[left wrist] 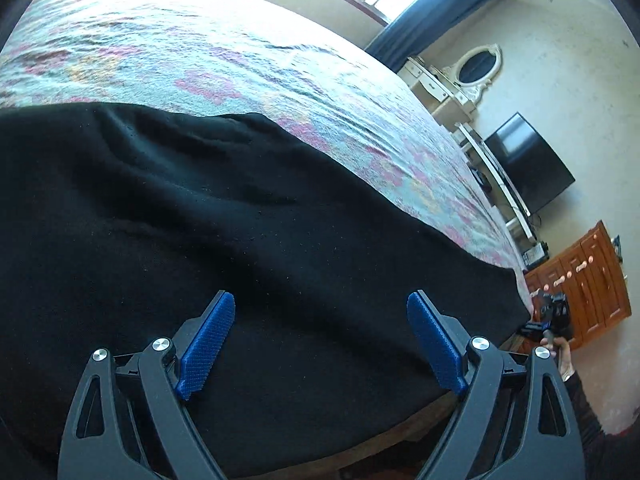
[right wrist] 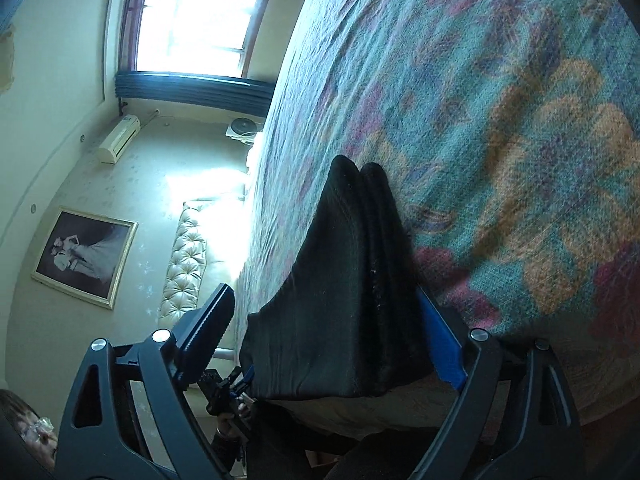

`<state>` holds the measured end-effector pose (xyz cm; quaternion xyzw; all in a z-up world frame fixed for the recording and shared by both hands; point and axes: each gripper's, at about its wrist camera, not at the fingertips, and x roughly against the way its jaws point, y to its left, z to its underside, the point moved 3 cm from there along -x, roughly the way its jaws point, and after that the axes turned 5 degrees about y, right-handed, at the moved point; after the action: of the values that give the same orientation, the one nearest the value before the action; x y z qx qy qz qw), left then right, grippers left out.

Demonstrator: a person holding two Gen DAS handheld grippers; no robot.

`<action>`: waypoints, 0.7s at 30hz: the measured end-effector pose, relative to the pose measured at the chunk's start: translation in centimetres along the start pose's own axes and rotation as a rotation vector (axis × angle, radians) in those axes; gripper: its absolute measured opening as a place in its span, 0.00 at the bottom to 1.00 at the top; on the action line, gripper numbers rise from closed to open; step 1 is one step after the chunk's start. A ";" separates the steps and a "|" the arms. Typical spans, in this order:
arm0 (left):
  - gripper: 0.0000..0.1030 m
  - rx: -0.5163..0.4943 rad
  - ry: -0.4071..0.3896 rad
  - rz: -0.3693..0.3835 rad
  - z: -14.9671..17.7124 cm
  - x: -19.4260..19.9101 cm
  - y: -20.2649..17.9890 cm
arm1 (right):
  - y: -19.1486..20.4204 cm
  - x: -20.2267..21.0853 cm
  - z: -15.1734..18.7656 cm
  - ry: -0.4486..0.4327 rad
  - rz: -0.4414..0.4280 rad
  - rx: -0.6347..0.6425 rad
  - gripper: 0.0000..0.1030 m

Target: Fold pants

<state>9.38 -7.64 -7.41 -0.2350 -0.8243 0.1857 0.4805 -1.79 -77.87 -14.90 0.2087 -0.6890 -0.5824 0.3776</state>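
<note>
While the black pants (left wrist: 224, 216) lie folded (on the bedspread (left wrist: 224, 68)), both grippers gape empty

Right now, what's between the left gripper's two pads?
Only the black pants, lying on the bed beyond the open left gripper; neither pad touches them, seen in the left wrist view.

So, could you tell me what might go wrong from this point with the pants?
1. The black fabric pants lie at the edge of the floral bedspread; they might slide off.
2. The open right tool straddles the folded end; withdrawing could snag and undo it.
3. The open left tool hovers close and may drag wrinkles.
</note>
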 end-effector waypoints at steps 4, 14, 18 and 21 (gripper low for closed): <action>0.84 -0.023 -0.001 -0.028 0.2 -0.6 -0.4 | 0.4 -0.2 -0.2 0.021 0.090 0.047 0.85; 0.84 0.073 -0.001 0.045 0.1 0.7 1.0 | 1.6 -3.2 0.8 0.172 0.211 0.066 0.24; 0.84 0.075 0.008 0.037 -0.1 0.6 0.9 | 3.4 -2.9 0.3 0.119 0.244 0.095 0.22; 0.84 0.082 0.016 0.049 -0.4 0.6 1.0 | 5.4 -2.5 0.0 0.093 0.235 0.113 0.20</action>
<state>9.65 -6.45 -7.33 -0.2365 -0.8062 0.2291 0.4916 0.60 -74.75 -10.43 0.1741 -0.7222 -0.4841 0.4624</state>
